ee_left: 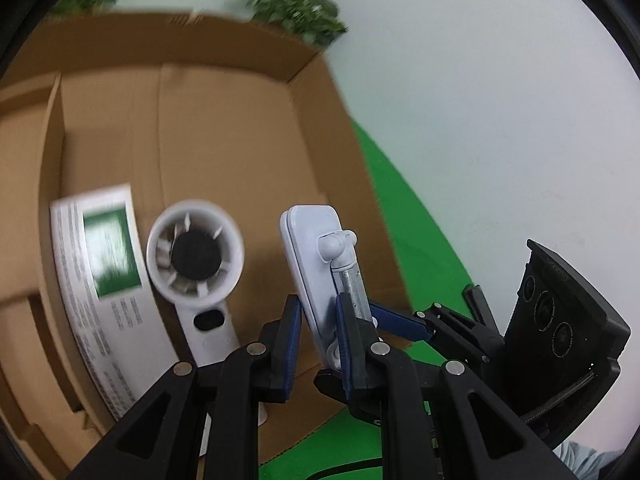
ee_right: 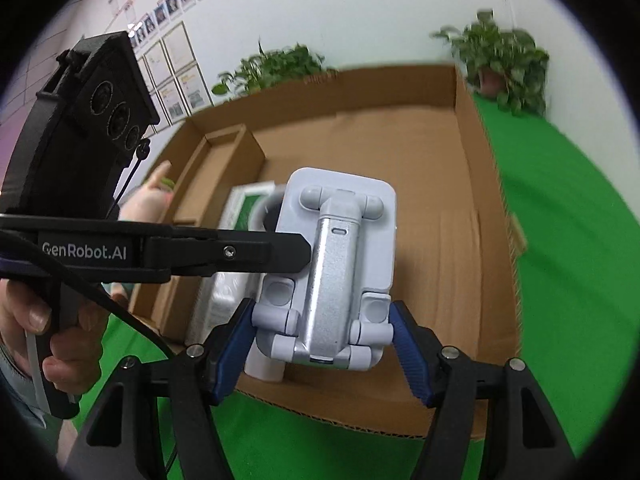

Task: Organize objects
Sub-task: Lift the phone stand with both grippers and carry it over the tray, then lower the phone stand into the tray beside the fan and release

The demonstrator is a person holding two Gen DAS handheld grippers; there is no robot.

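A white folding phone stand (ee_left: 316, 264) with a silver arm is held above an open cardboard box (ee_left: 224, 128). My left gripper (ee_left: 318, 344) is shut on the stand's edge. In the right wrist view the stand (ee_right: 332, 268) faces me, and my right gripper (ee_right: 324, 340) has its blue pads on both sides of the stand's base, shut on it. The left gripper's finger (ee_right: 240, 254) reaches the stand from the left. Inside the box lie a white handheld fan (ee_left: 196, 264) and a white and green booklet (ee_left: 100, 280).
The box (ee_right: 464, 200) sits on a green table cover (ee_right: 580, 260), with a cardboard divider (ee_right: 224, 152) at its left side. Potted plants (ee_right: 504, 68) stand behind the box against a white wall. The right half of the box floor is bare cardboard.
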